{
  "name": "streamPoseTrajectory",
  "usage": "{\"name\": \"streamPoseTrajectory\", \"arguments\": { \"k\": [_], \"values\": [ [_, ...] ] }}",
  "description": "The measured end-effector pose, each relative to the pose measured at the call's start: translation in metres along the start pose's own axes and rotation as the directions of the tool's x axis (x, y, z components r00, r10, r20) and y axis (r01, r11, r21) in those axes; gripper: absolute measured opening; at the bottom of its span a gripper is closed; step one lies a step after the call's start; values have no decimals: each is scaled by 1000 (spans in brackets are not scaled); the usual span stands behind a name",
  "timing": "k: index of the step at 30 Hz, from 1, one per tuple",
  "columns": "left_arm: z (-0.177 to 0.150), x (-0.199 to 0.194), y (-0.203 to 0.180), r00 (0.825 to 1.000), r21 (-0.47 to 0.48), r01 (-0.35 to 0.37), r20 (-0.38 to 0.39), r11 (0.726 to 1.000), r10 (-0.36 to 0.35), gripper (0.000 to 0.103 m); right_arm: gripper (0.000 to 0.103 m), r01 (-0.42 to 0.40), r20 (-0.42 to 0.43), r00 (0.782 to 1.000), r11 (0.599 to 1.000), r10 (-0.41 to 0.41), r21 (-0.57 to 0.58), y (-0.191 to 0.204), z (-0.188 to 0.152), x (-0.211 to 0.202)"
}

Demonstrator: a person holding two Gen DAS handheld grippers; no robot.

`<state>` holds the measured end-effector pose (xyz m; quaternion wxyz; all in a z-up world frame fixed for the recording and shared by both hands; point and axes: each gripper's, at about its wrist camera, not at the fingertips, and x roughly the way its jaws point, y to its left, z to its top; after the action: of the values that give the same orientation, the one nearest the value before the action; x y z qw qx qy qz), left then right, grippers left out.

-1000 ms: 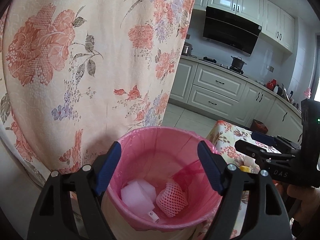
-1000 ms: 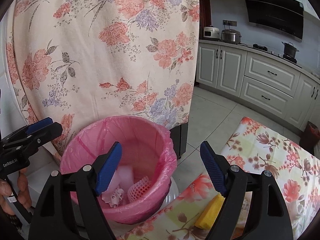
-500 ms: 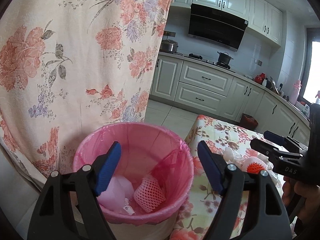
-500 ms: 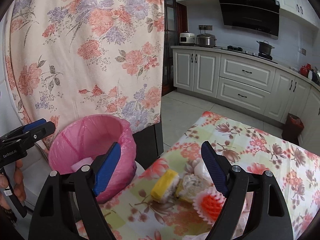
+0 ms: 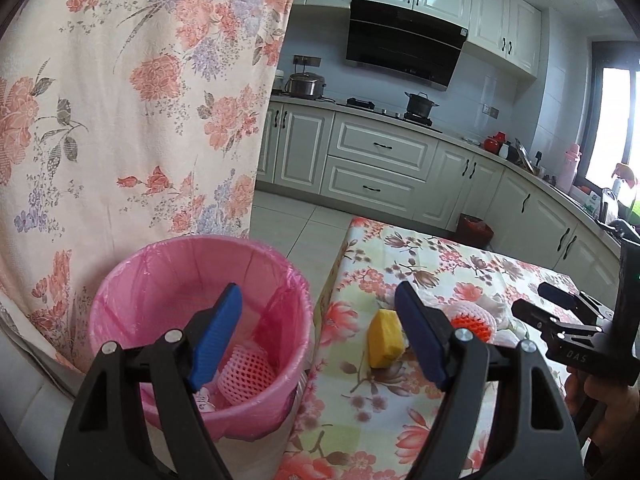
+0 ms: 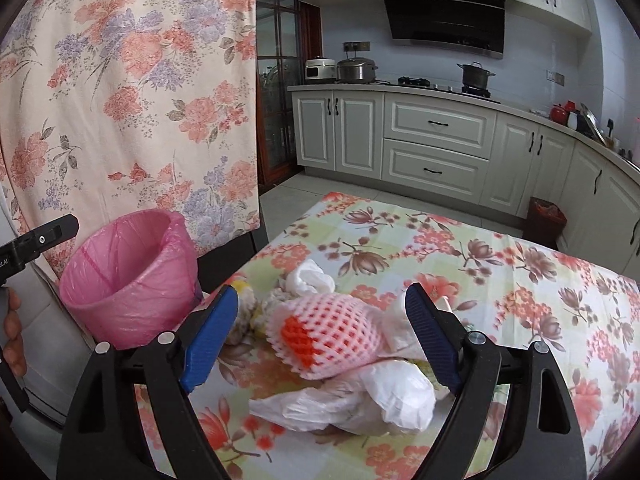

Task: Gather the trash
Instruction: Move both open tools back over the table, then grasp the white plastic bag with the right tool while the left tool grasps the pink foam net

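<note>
A bin with a pink liner (image 5: 192, 280) stands left of the table and holds a pink foam net (image 5: 246, 374) and other scraps. My left gripper (image 5: 320, 340) is open and empty between the bin and the table edge. A yellow sponge piece (image 5: 384, 338) lies on the floral tablecloth (image 5: 420, 400). My right gripper (image 6: 320, 336) is open over a pile of trash: a pink and orange foam net (image 6: 328, 334), a white plastic bag (image 6: 360, 404) and crumpled tissue (image 6: 312, 280). The bin (image 6: 124, 276) shows at left in the right wrist view.
A floral curtain (image 5: 132, 100) hangs behind the bin. Kitchen cabinets (image 6: 436, 148) and a stove line the far wall. A small red bin (image 6: 546, 220) stands on the floor past the table. The other gripper (image 5: 572, 332) shows at right in the left wrist view.
Both grippers have swung right, away from the bin toward the table. The trash pile has come between the right gripper's fingers. Both stay open.
</note>
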<state>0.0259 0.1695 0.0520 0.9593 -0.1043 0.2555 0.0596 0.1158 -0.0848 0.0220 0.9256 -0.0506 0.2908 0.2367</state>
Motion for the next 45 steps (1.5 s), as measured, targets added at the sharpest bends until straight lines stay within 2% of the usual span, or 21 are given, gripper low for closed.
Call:
{"name": "streamPoseTrajectory", "arguments": {
  "k": [13,28,36,39,41,45],
  "values": [
    [-6,15,-55,996,53,87,-31,995,-85,77,83,74,-54,996,995,-70,65,-48,-41,-6],
    [-12,35,-96,987,90,147,-73,985,-140,78,82,82,-142,987,994,-71,68,-55,-60,23],
    [-11,44,-106,984,94,162,-84,982,-155,78,70,66,-187,981,997,-55,51,-51,-69,37],
    [-12,49,-107,983,94,167,-92,982,-158,78,55,52,-200,979,997,-40,54,-52,-71,41],
    [-13,51,-108,982,92,169,-98,981,-160,78,42,44,-202,979,998,-31,55,-52,-71,41],
    [-16,57,-111,981,91,173,-110,981,-162,78,32,39,-197,980,998,-28,50,-54,-72,39]
  ]
}}
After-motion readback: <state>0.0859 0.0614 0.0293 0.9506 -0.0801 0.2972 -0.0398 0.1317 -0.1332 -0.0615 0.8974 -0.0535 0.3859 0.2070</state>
